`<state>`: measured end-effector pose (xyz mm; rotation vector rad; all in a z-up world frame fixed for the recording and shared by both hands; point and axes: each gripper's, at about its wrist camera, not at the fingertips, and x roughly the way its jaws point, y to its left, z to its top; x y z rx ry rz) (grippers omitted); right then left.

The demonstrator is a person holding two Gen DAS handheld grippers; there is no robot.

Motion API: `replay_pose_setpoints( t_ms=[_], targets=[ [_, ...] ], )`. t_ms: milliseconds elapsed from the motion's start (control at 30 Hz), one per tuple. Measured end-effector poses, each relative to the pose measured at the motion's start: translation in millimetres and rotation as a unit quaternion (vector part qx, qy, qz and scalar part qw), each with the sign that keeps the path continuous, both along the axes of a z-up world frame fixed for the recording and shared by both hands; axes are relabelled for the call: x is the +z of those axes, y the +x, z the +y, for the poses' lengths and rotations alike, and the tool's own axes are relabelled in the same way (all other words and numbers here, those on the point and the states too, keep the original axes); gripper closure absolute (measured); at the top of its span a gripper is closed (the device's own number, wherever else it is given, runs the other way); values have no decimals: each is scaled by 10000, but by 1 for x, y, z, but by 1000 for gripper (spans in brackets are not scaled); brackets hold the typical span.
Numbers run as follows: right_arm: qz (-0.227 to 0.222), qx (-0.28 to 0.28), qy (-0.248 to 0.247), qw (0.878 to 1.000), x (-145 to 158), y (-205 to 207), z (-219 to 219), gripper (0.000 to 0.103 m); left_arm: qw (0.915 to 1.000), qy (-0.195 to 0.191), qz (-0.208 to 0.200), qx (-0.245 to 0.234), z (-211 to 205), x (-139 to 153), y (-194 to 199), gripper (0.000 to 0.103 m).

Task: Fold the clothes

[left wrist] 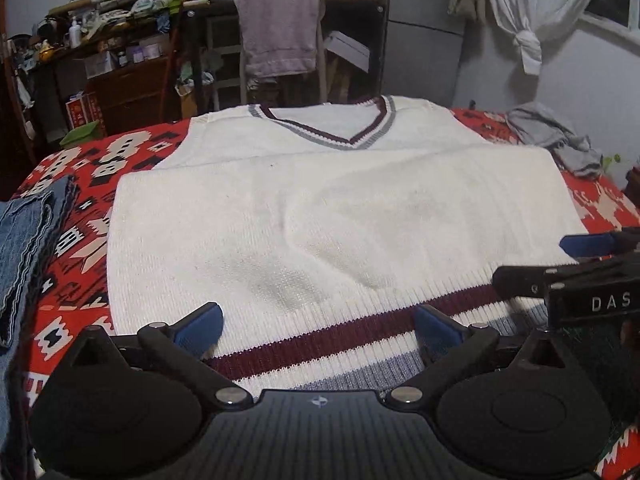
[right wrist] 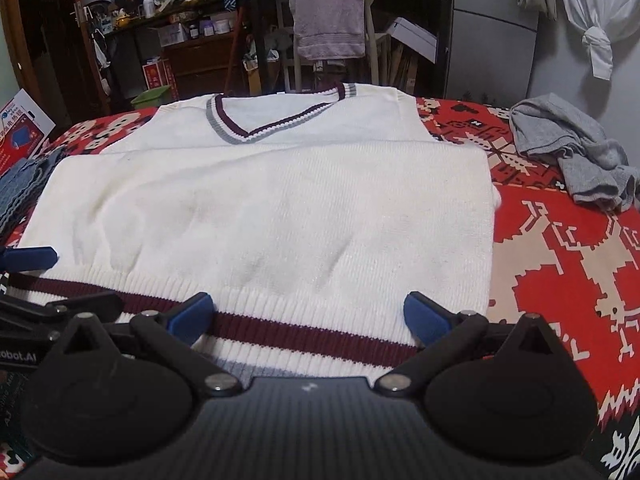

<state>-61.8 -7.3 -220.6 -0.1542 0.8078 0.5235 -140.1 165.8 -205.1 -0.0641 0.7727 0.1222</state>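
Left gripper [left wrist: 318, 322] and right gripper [right wrist: 308, 314] are hovering side by side, jaws spread, over the hem of the vest [left wrist: 320, 216], which is lying flat on the patterned cloth [right wrist: 560, 280], neckline pointing away.

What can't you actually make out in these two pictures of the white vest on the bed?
- Vest hem's near edge: both views, covered by each gripper's body.
- Whether the left gripper or right gripper touches the knit: cannot tell; both stand open above the hem.
- Denim pile: left wrist view, cut off by the picture's edge.
- Grey garment: crumpled, its type unclear.
- Shelf clutter: too small.
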Motion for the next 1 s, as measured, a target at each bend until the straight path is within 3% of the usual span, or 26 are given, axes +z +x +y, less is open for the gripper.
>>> replay_pose_setpoints(
  t_ms=[400,467,533,600,667,833,1000],
  targets=[
    [182,-436,-83,9988,4,8,9,0,9994,-70,-45,331,0,3,7,0],
    [284,-384,-15,9989,10,9,6,1,9991,-151,32,406,1,6,10,4],
    [368,-282,124,9988,17,9,1,1,9988,-239,136,416,5,11,11,15],
    [270,-287,314,9987,30,5,-10,2,9982,-372,201,427,12,19,9,23],
    [108,-336,427,9985,41,1,-22,2,9974,-518,154,481,20,28,1,24],
    [-89,-555,448,9974,52,-7,-54,10,9963,-481,-45,713,41,43,-22,24],
    [91,-863,363,9956,36,-2,-79,38,9932,-451,191,1054,66,36,-34,38]
  ],
)
